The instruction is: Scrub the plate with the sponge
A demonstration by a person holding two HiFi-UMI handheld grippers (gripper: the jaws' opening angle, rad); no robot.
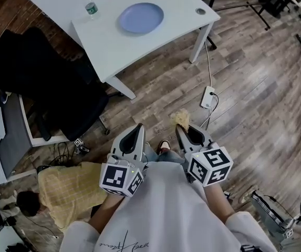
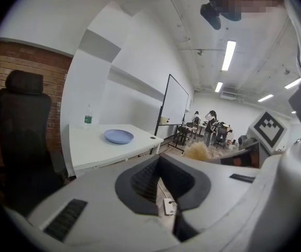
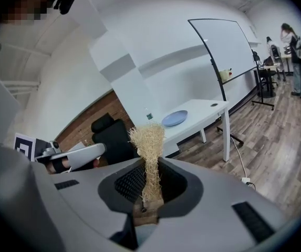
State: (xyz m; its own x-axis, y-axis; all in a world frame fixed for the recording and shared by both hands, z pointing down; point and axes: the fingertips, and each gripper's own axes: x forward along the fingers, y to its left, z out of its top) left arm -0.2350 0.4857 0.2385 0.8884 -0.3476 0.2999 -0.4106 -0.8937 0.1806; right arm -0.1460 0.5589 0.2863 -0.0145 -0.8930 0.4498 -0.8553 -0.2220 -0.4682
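A pale blue plate (image 1: 141, 18) lies on the white table (image 1: 166, 41), far ahead of both grippers; it also shows in the left gripper view (image 2: 118, 136) and the right gripper view (image 3: 174, 118). My right gripper (image 1: 183, 131) (image 3: 149, 190) is shut on a straw-coloured fibrous sponge (image 1: 180, 119) (image 3: 147, 140) that sticks up out of its jaws. My left gripper (image 1: 137, 128) (image 2: 164, 178) is held beside it, close to the person's body, shut with nothing between its jaws. The sponge's tuft (image 2: 196, 151) shows at the left gripper view's right.
A water bottle (image 1: 91, 7) stands on the table left of the plate. A black office chair (image 1: 40, 77) is left of the table. A power strip (image 1: 208, 96) with a cable lies on the wood floor. A person in yellow (image 1: 66, 190) is low at left. A whiteboard (image 3: 224, 46) stands behind the table.
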